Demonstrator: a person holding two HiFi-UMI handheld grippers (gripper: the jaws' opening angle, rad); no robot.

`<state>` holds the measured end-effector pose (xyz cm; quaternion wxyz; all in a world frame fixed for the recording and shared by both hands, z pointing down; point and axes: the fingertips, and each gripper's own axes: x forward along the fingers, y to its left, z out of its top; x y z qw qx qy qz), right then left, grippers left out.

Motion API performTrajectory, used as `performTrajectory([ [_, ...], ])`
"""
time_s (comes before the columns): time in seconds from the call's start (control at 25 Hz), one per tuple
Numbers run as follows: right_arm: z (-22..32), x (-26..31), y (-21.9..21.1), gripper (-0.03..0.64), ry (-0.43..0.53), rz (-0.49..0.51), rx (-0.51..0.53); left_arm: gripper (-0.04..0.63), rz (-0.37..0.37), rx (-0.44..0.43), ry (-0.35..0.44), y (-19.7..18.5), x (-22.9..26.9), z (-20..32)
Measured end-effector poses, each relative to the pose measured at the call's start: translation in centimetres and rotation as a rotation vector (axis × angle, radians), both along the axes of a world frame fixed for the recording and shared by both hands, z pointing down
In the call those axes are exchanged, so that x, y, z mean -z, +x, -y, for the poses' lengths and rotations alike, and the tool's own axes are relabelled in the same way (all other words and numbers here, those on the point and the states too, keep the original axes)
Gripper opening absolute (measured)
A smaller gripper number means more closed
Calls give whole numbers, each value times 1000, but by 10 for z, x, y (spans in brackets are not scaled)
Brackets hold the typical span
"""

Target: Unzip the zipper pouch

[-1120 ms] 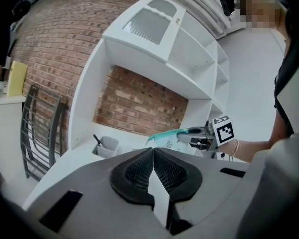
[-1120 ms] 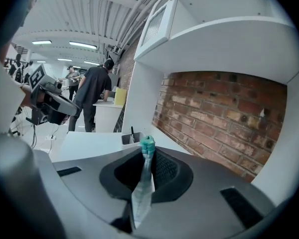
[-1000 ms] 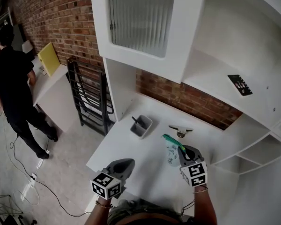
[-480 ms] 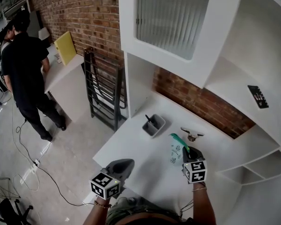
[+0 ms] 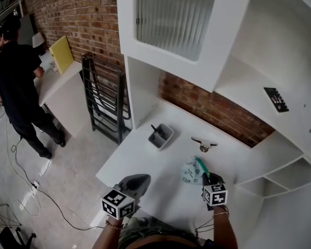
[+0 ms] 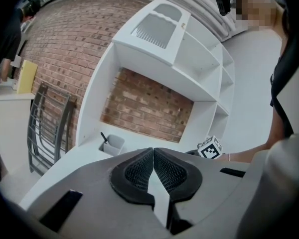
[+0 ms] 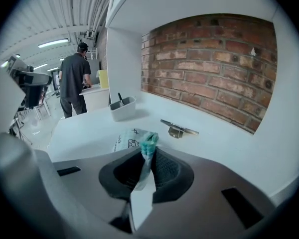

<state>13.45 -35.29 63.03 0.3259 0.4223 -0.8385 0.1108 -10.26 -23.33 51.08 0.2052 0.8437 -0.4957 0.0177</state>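
Lower than a second ago, my right gripper pinches the teal edge of the zipper pouch over the desk, left gripper jaws pressed together, empty.

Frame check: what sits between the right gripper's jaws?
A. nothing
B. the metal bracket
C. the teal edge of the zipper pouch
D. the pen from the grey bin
C: the right gripper view shows the right gripper with its jaws pressed on the teal top edge of the zipper pouch.
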Motion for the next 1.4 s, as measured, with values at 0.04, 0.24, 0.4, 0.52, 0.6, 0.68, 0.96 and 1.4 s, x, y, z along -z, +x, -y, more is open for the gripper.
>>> performTrajectory([
  [0.04,-3,-4,3,26,-9,2,-5,3,-1,-8,2,2,1,1],
  [0.24,-14,-14,20,41,-54,33,-71,3,2,-46,7,13,4,2],
  [0.4,-24,-22,31,69,-106,54,-127,3,3,-64,4,15,3,-3],
  [0.52,-33,-31,41,119,-144,82,-184,3,5,-81,-2,16,1,-6],
  [0.6,-38,-35,46,142,-158,85,-211,3,6,-90,-3,17,0,-8],
  [0.68,-44,-37,51,171,-160,79,-224,3,5,-97,-1,18,1,-10],
  [0.96,-69,-35,74,190,-178,179,-346,3,6,-151,6,28,-2,-17],
  [1.4,-119,20,87,187,9,281,-480,3,53,-193,-11,39,-8,-25],
])
